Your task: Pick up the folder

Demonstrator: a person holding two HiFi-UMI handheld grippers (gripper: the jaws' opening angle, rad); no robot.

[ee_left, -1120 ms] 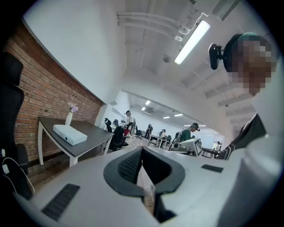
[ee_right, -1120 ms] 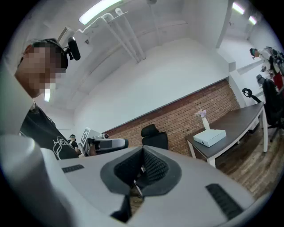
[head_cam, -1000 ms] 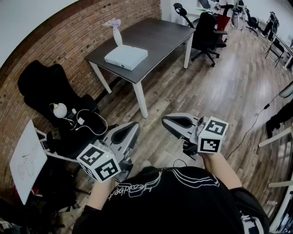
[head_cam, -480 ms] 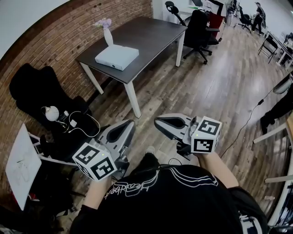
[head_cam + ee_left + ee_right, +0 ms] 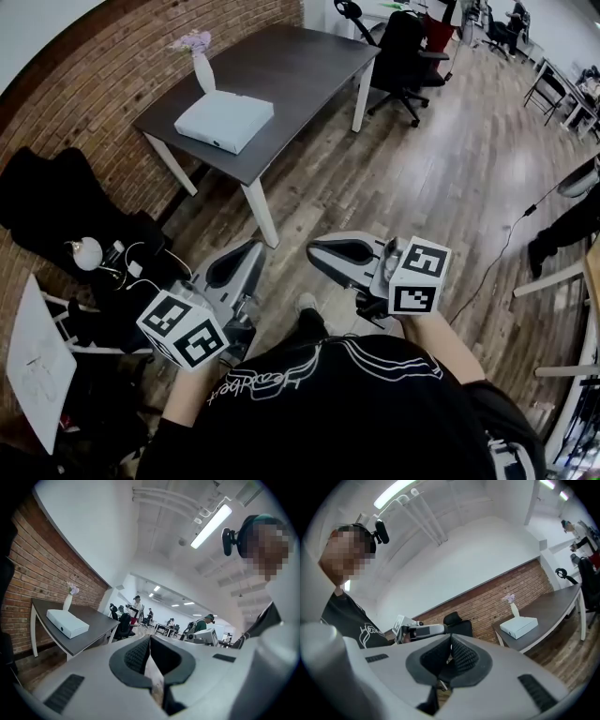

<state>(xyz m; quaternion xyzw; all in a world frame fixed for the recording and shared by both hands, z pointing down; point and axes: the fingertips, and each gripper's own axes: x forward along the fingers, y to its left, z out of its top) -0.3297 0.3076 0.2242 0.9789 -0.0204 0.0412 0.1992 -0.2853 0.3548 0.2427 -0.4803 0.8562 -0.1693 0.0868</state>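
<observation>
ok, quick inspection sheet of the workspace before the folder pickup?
Surface: dark table beside brick wall.
Job's things: white folder lying flat near the table's corner, untouched.
Clutter: vase with flowers beside the folder; round white object at left.
Grippers: left gripper and right gripper shut, empty, short of the table.
Cables: white cable by the round object; black cable on floor at right.
Surroundings: wood floor; office chair at the table's far end.
</observation>
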